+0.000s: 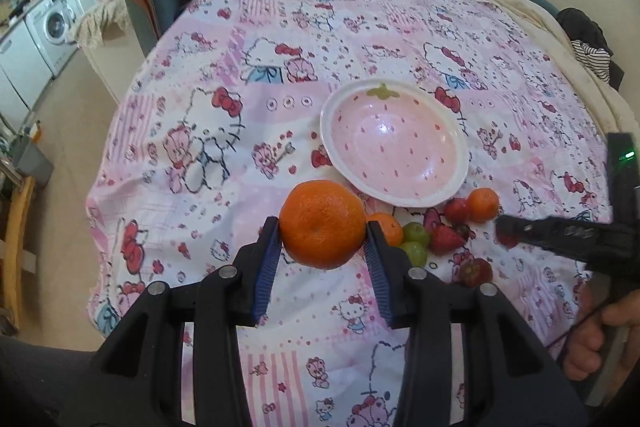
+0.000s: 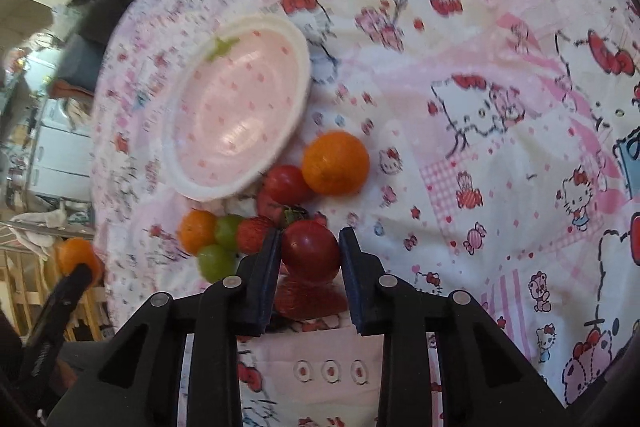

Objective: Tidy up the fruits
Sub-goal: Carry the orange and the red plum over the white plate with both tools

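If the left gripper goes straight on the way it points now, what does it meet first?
Probably the pink bowl: it lies just beyond the orange held in the left gripper. Depth is unclear.

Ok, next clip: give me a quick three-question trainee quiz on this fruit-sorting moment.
1. True or false: the pink bowl already has fruit in it.
2. What does the left claw hold?
A. a green grape
B. a large orange
C. a strawberry
3. Fill in: the red fruit between the fingers of the right claw is a ____.

Key:
1. False. The bowl is empty; the loose fruit lies beside it on the cloth.
2. B, the large orange.
3. A small tomato; the fingers sit at both its sides.
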`<state>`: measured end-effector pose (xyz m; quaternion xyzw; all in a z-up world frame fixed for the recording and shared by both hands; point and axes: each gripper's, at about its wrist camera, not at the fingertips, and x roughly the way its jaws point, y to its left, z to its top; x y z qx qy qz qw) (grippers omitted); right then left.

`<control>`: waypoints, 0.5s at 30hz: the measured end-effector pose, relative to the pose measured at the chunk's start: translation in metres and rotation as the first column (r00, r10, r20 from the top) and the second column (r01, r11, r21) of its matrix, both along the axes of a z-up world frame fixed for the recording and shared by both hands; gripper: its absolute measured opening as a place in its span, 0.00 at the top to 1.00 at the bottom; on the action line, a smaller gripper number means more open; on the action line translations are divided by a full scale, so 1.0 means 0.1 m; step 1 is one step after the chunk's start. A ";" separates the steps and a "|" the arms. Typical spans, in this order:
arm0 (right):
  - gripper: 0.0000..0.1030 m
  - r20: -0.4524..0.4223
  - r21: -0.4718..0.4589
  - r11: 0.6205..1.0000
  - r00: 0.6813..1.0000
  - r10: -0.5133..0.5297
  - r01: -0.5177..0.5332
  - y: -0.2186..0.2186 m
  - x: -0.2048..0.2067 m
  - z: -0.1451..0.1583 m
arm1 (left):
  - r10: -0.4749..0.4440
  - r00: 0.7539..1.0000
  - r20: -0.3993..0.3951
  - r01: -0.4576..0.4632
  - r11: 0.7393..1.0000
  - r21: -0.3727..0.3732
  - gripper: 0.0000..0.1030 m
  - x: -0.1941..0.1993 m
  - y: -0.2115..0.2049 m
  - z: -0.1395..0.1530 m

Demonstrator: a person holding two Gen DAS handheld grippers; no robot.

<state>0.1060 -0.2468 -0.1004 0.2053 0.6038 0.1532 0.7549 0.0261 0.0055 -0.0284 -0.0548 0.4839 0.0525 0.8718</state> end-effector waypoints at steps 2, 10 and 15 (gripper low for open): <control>0.70 0.047 0.053 0.999 0.999 -0.010 0.008 -0.03 -0.02 0.14 | 0.005 1.000 0.021 -0.005 1.000 0.015 0.63 -0.01 -0.01 0.03; 0.70 0.179 0.118 0.993 0.984 0.008 -0.029 0.00 0.14 0.62 | -0.027 0.998 0.054 0.025 0.999 0.039 0.63 0.24 -0.05 0.27; 0.70 0.226 0.116 0.991 0.973 0.037 -0.065 0.12 0.42 0.81 | -0.039 0.997 0.067 0.035 0.997 0.067 0.63 0.57 -0.06 0.41</control>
